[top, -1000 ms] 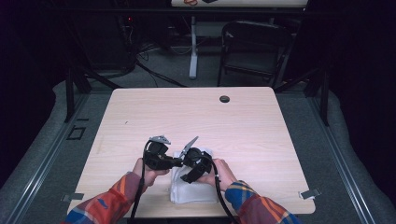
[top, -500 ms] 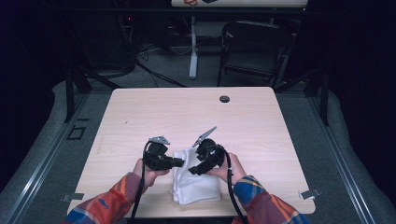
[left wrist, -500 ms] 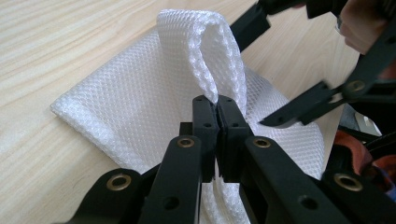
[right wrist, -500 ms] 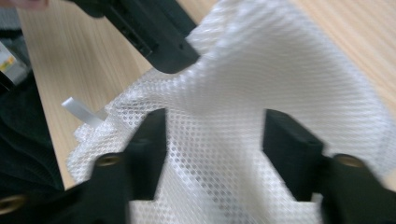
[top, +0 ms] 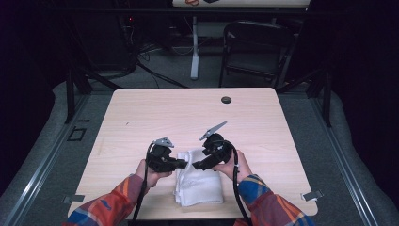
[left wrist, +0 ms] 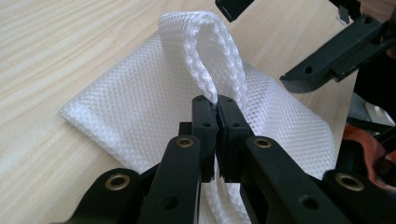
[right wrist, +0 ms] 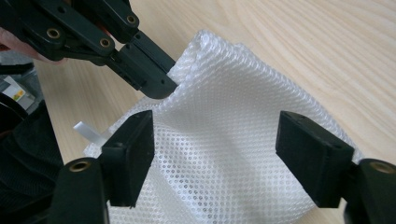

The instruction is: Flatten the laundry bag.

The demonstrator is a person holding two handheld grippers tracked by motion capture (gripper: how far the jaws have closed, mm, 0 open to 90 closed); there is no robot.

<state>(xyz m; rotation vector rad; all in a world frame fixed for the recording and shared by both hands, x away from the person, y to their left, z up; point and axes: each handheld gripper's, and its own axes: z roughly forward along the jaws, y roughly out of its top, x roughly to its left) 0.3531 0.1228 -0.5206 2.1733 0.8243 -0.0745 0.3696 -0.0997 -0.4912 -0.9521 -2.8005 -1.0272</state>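
At the table's (top: 141, 117) near edge, about 6 o'clock, a fold of the mesh bag (top: 200, 181) is pinched by the left gripper (left wrist: 217, 105). At its 3 o'clock the right gripper (right wrist: 215, 140) is held wide above the mesh, its jaws having just been opening with nothing clamped. A white tab (right wrist: 91, 133) is seen in the right gripper view.

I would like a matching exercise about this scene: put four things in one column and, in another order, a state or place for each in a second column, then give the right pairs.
Things:
1. left gripper
2. right gripper
3. white mesh bag
4. small dark round fitting

States or places:
A. lies on the table near its front edge, one fold lifted
B. jaws apart above the mesh, pressing on nothing
C. set in the tabletop near the far edge
D. jaws closed on a raised fold of mesh

Pairs: 1-D, 2-B, 3-A, 4-C
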